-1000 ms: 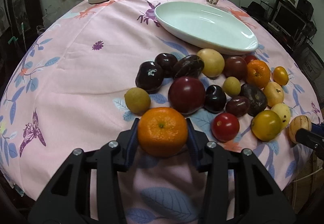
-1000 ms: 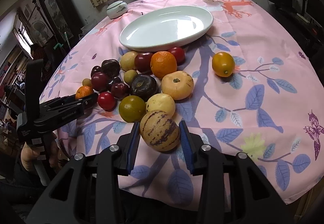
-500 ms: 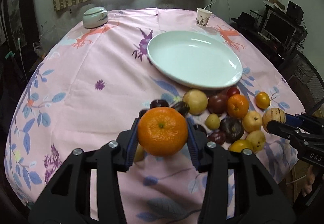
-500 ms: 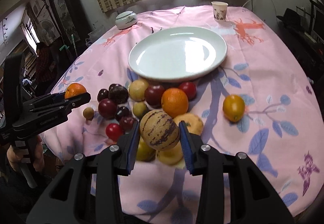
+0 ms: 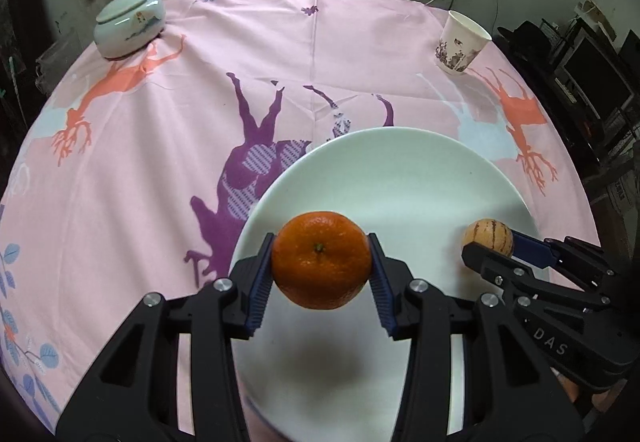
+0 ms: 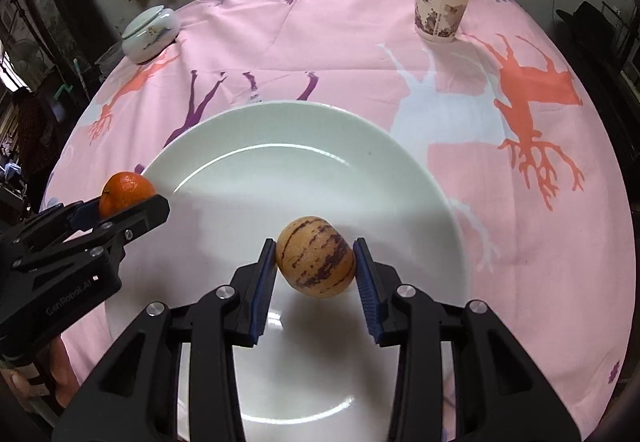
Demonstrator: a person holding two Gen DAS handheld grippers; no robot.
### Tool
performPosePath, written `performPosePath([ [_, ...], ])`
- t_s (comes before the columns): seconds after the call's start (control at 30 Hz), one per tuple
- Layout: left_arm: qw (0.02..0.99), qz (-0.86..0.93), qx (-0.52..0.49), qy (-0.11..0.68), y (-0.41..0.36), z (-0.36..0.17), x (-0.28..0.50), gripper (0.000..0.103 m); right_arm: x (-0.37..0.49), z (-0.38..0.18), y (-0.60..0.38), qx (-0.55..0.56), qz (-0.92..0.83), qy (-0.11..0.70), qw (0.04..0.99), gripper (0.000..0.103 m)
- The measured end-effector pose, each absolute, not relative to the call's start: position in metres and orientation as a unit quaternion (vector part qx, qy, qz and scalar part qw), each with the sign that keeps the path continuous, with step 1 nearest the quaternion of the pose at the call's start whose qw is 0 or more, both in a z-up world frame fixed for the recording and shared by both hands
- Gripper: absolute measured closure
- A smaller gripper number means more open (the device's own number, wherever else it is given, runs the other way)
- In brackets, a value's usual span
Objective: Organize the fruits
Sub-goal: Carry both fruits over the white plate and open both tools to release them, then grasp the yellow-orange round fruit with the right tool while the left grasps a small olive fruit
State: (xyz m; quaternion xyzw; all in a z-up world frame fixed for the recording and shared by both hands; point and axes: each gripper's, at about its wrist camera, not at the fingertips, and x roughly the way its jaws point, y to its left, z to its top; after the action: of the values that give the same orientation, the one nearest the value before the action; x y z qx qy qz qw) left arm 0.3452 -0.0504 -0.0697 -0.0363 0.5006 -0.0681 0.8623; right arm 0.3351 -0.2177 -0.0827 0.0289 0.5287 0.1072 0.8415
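Observation:
My left gripper [image 5: 321, 268] is shut on an orange [image 5: 321, 260] and holds it above the left part of the big white plate [image 5: 420, 178]. From the right wrist view the same orange [image 6: 126, 192] hangs at the plate's left rim in the left gripper [image 6: 128, 202]. My right gripper [image 6: 316, 262] is shut on a tan melon with purple stripes [image 6: 315, 256], held over the white plate [image 6: 300, 146]. That striped melon [image 5: 488, 236] and the right gripper [image 5: 490, 248] show at the plate's right side in the left wrist view. The rest of the fruit is out of view.
A paper cup [image 5: 460, 42] stands at the back right of the pink tablecloth [image 5: 140, 182], and a lidded white ceramic jar [image 5: 130, 22] at the back left. Curtains and a wall lie behind the table. Dark furniture and screens crowd the right side.
Both grippers have lifted their fruits from the pile near the table's front and carried them forward over the plate. The fruit pile has dropped out of view.

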Motion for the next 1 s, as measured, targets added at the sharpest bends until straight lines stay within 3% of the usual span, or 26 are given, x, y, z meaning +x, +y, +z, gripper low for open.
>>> performPosePath([
  [0.2,0.85,-0.072,-0.053,0.519,-0.052,-0.087,0.367,0.057,0.358,-0.088,-0.212,0.039,0.133,0.533,0.835,0.064],
  [0.33,0.865,-0.067,-0.053,0.494,-0.05,-0.067,0.359,0.038,0.355,-0.08,-0.21,0.013,0.143,0.522,0.841,0.054],
  [0.43,0.875,-0.081,-0.071,0.471,-0.039,-0.036,0.338,0.036,0.333,-0.052,-0.213,-0.019,0.142,0.501,0.854,0.048],
  [0.5,0.884,-0.095,-0.08,0.451,-0.029,-0.012,0.312,0.035,0.305,-0.026,-0.218,-0.043,0.135,0.476,0.868,0.036],
  [0.67,0.922,-0.088,-0.028,0.376,-0.007,0.027,0.206,0.016,0.21,0.013,-0.255,-0.049,0.126,0.434,0.891,0.034],
  [0.73,0.929,-0.081,-0.023,0.361,0.005,0.022,0.164,0.015,0.173,0.004,-0.275,-0.019,0.116,0.437,0.892,0.017],
  [0.8,0.932,-0.068,-0.031,0.354,0.019,0.009,0.126,0.015,0.136,-0.015,-0.289,0.018,0.099,0.434,0.895,0.009],
  [1.0,0.926,-0.027,-0.043,0.373,0.046,-0.025,0.064,0.015,0.065,-0.058,-0.303,0.075,0.027,0.417,0.905,0.009],
])
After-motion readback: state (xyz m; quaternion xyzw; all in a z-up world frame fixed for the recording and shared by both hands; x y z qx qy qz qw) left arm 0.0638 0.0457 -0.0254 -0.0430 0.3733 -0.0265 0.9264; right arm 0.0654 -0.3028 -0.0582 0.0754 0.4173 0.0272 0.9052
